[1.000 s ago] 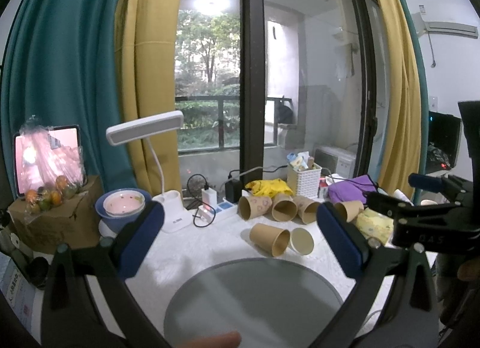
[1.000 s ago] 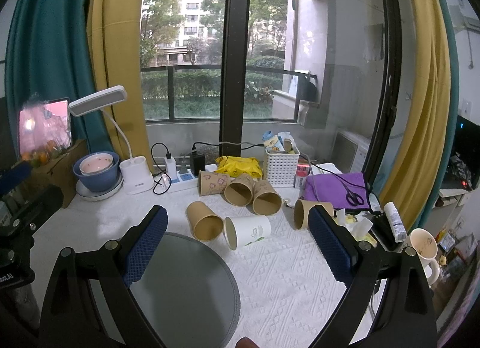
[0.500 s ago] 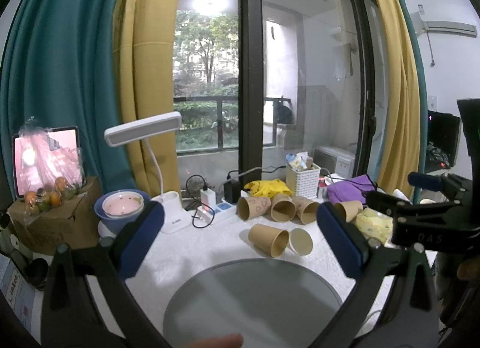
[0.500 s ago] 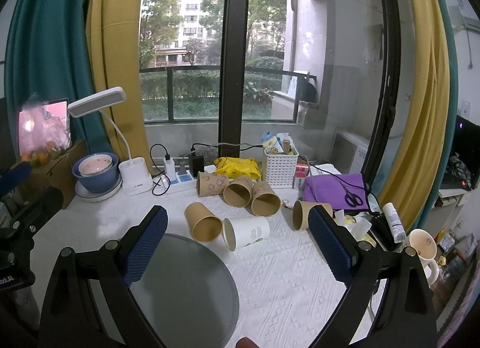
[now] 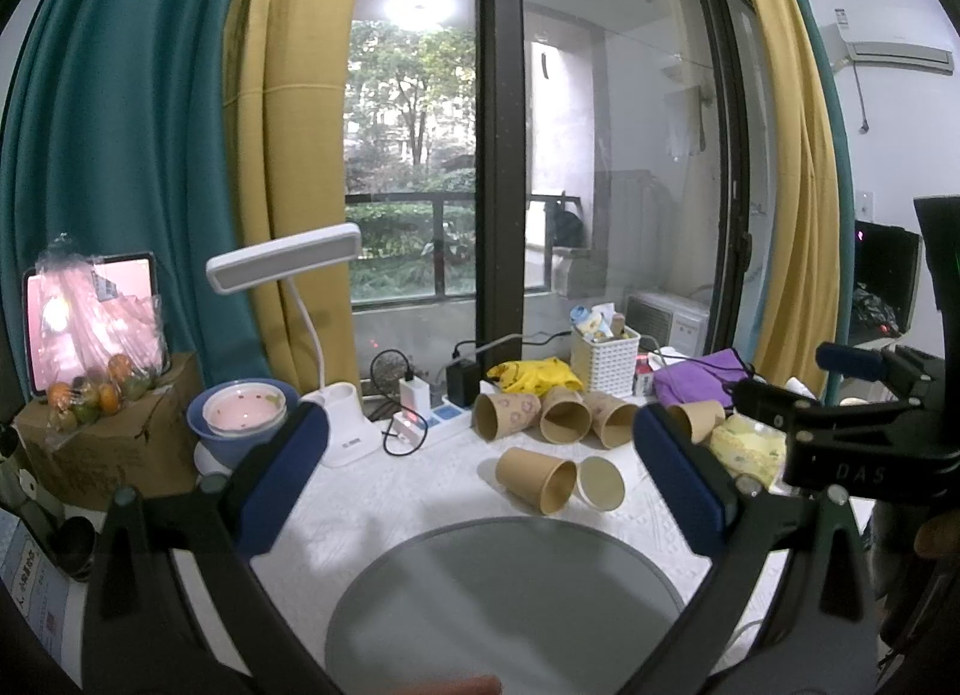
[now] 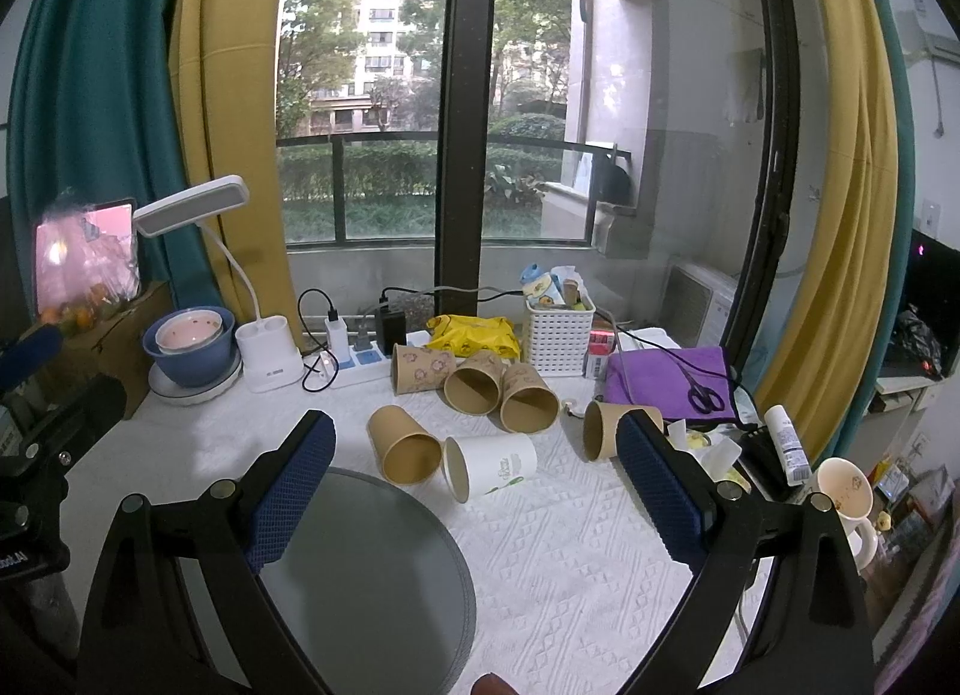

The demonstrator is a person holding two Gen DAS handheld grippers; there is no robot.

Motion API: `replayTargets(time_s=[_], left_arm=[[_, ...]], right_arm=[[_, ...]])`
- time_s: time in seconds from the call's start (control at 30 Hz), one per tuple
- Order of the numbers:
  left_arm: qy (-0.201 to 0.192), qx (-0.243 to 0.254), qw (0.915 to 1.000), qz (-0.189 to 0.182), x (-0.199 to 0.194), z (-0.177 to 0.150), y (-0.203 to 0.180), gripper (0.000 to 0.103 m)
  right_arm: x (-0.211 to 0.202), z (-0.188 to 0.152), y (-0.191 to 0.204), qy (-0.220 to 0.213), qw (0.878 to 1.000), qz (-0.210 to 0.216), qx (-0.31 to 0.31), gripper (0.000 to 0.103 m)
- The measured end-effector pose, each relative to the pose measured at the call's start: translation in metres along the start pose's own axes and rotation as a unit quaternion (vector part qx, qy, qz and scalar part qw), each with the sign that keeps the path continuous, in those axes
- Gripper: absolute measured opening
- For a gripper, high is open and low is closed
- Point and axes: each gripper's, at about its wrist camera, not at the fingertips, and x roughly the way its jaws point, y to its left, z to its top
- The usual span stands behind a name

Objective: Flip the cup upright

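The left gripper (image 5: 480, 476) is spread wide with nothing between its blue-padded fingers (image 5: 282, 476), held above the near part of the table; the right gripper (image 6: 477, 485) is likewise spread wide and holds nothing, its blue pads (image 6: 657, 491) framing the cups. Under both lies a round grey mat (image 6: 366, 575) on the white quilted tablecloth (image 6: 576, 545). Just past the far rim of the mat a brown paper cup (image 6: 403, 446) lies on its side, mouth toward the cameras, and touching it on the right a white paper cup (image 6: 492, 464) with a green mark also lies on its side. Beyond these, three more brown cups (image 6: 477, 383) lie tipped in a tight cluster, and another brown cup (image 6: 612, 430) lies on its side further right, partly behind the right pad. Behind the cluster sit a yellow packet (image 6: 474, 335), a white lattice basket (image 6: 559, 338) and a white power strip (image 6: 354, 362) with chargers plugged in. To the left stand a white desk lamp (image 6: 264, 353) and a blue bowl (image 6: 192, 356) with a pink bowl nested in it. At the right a purple cloth (image 6: 660, 383) carries black scissors (image 6: 705, 395), and a white mug (image 6: 846, 488) stands upright near the table's edge
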Motion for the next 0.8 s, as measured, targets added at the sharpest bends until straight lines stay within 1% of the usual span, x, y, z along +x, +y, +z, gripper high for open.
replayTargets(time_s=[0.8], left_arm=[[0.001,0.0,1.0,-0.001,0.0,0.0006,-0.0009,0.102]], right_arm=[[-0.0003,-0.0014,-0.0006,-0.002,1.0,0.0,0.0,0.097]])
